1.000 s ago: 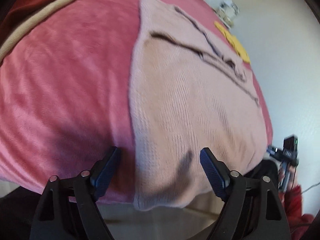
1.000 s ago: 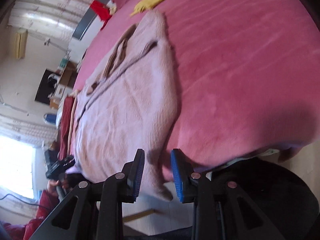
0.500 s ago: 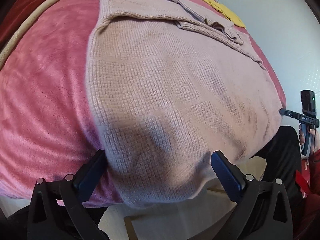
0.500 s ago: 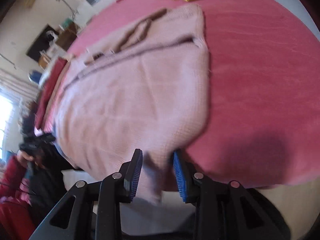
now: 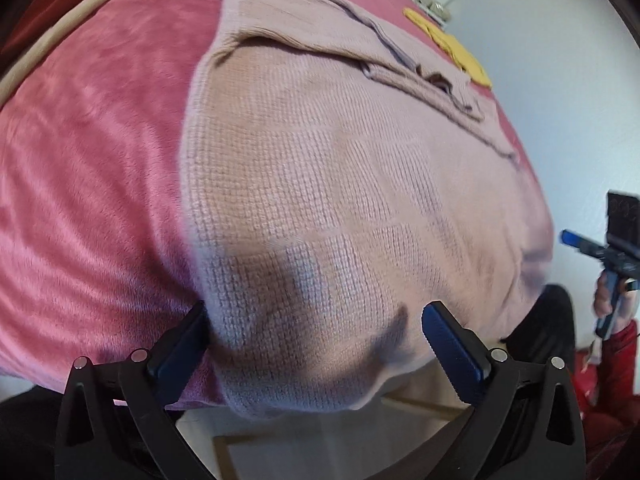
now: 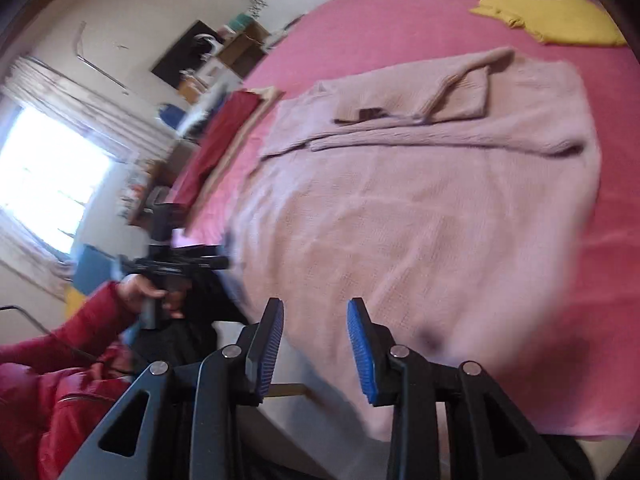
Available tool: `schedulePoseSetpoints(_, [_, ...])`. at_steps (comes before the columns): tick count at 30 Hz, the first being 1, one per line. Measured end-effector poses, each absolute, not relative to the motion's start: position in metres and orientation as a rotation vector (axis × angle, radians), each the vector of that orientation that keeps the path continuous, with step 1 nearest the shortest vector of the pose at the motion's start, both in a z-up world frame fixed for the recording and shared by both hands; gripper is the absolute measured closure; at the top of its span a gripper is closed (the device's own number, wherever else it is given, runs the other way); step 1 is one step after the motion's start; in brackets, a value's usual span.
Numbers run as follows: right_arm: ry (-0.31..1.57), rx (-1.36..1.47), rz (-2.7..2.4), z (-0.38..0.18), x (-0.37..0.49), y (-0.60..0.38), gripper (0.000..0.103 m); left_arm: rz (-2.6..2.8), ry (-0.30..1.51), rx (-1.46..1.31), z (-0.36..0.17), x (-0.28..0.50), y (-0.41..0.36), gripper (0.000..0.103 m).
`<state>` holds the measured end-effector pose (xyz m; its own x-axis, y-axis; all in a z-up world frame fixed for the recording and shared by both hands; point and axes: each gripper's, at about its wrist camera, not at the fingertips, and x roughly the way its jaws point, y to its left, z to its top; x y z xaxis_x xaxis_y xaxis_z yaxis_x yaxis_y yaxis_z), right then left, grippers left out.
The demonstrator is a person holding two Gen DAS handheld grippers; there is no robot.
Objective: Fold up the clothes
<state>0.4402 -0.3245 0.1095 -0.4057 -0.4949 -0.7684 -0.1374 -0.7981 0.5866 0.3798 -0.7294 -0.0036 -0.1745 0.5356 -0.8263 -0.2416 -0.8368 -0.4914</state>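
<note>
Pale pink knit sweater lies flat on the pink plush bed, sleeves folded across at 12 o'clock, hem drooping over the edge. Soft, floppy, a bit stretchy, so I'd pinch the hem corners; left tool gapes wide around one corner, and right tool is parted too, holding nothing.

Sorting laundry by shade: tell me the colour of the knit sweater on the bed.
Pale dusty pink sweater, on a deeper pink bedspread; clearest in the right wrist view.

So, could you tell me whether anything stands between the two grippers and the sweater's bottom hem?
Nothing visible does. The left gripper is open, with the pink sweater hem corner already lying between its fingers. The right gripper is open at the other hem corner, with only bare knit in front of it. The yellow garment lies far off on the bedspread.
</note>
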Motion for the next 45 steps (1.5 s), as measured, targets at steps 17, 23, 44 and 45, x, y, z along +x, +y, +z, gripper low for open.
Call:
schedulePoseSetpoints(17, [-1.298, 1.636, -2.176, 0.066, 0.472, -0.288, 0.067, 2.028, -0.027, -1.249, 0.044, 0.387, -0.588, 0.001])
schedulePoseSetpoints(23, [-1.168, 1.502, -2.156, 0.095, 0.432, -0.347, 0.067, 2.255, 0.032, -1.450, 0.035, 0.376, -0.619, 0.001])
schedulePoseSetpoints(44, [-1.381, 1.630, -2.279, 0.083, 0.490, -0.299, 0.067, 1.859, -0.001, -1.293, 0.031, 0.405, -0.492, 0.001])
schedulePoseSetpoints(45, [-1.447, 1.640, -2.240, 0.074, 0.494, -0.297, 0.067, 1.845, 0.078, -1.279, 0.023, 0.411, -0.474, 0.001])
